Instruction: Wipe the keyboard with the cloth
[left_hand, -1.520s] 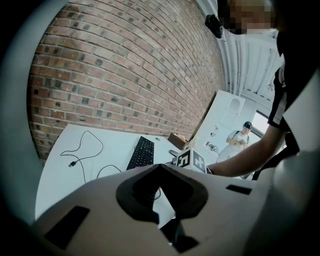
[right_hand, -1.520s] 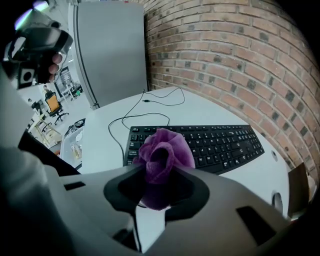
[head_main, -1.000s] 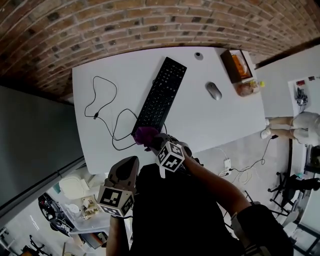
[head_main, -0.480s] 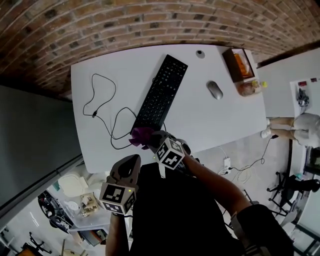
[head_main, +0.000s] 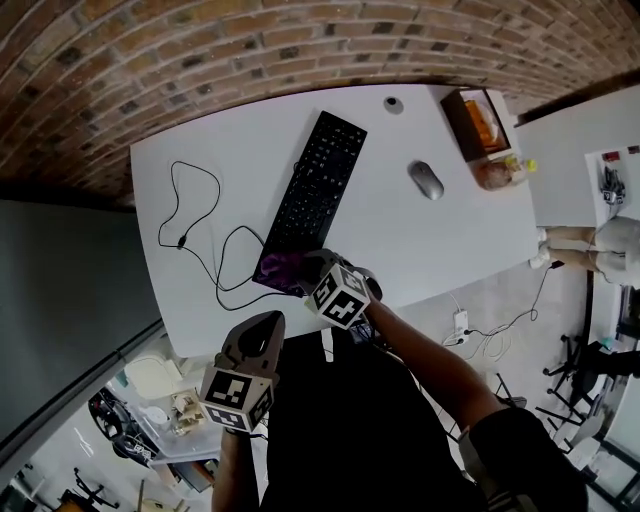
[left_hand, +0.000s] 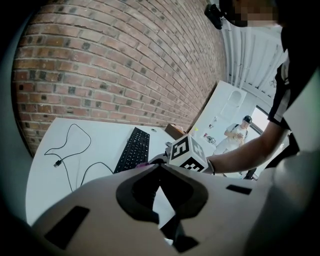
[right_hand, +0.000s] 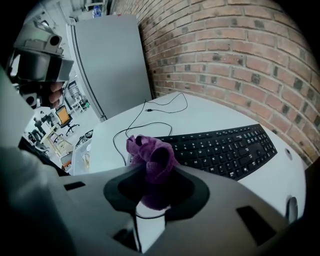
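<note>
A black keyboard (head_main: 318, 185) lies slantwise on the white table (head_main: 440, 245). My right gripper (head_main: 300, 270) is shut on a crumpled purple cloth (head_main: 281, 268), which rests over the keyboard's near end. In the right gripper view the cloth (right_hand: 150, 156) bulges out between the jaws of the right gripper (right_hand: 152, 172), with the keyboard (right_hand: 227, 147) just beyond. My left gripper (head_main: 262, 330) hangs off the table's near edge by the person's body, its jaws together and empty. The left gripper view looks past the left gripper (left_hand: 159, 172) at the keyboard (left_hand: 131, 150) and the right gripper's marker cube (left_hand: 187, 154).
A thin black cable (head_main: 195, 235) loops over the table left of the keyboard. A grey mouse (head_main: 427, 180) lies to the right, with a brown box (head_main: 476, 125) and a packet (head_main: 495, 175) at the far right corner. A brick wall (head_main: 200, 60) stands behind the table.
The right gripper has carried the purple cloth from just off the keyboard's near corner onto its near end. The left gripper has shifted slightly beside the body.
</note>
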